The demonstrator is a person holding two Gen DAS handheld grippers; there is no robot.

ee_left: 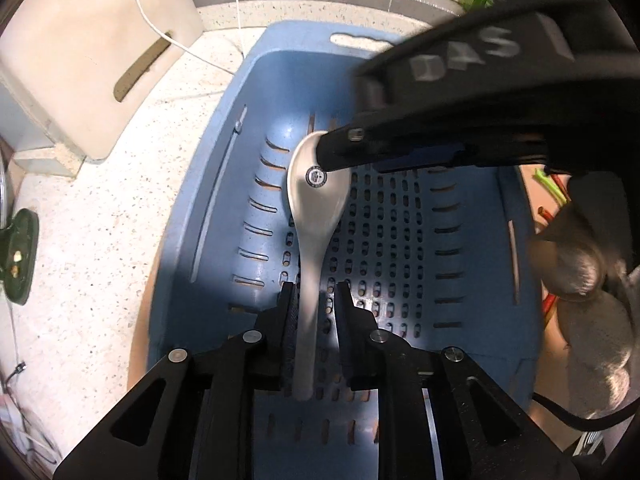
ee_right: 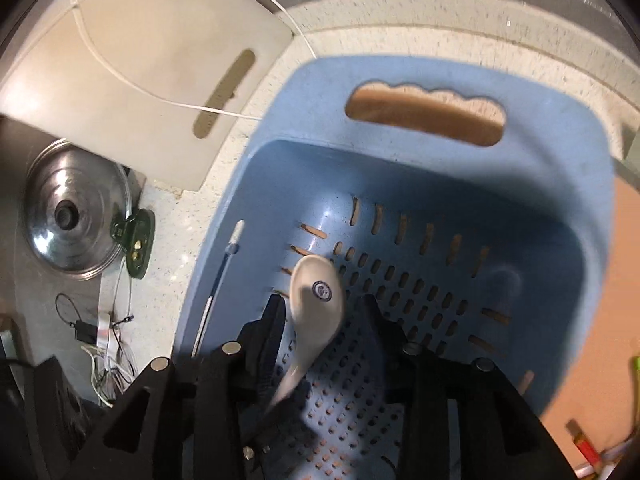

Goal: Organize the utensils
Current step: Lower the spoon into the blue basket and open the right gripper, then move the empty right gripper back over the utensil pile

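White ceramic spoon (ee_left: 316, 208) lying bowl-up w/ round logo inside, on perforated floor of blue basket (ee_left: 200, 216), bowl toward handle-slot end. Left gripper (ee_left: 315, 300) over handle end, jaws slightly spread; handle betw. them, against left pad, clear gap to right pad, so not pinched. Right gripper (ee_right: 320, 312) pointing down over spoon bowl, jaws spread wider, bowl betw. fingers, no firm clamp visible; frame blurred, contact w/ left finger can't be told. In left wrist view right gripper's finger tip at rim of spoon bowl. Basket on speckled table (ee_left: 100, 240). Beige cutting board (ee_right: 152, 80) leaning beyond basket, white cable (ee_right: 120, 76) across it. Steel pot lid (ee_right: 76, 220) farther left.
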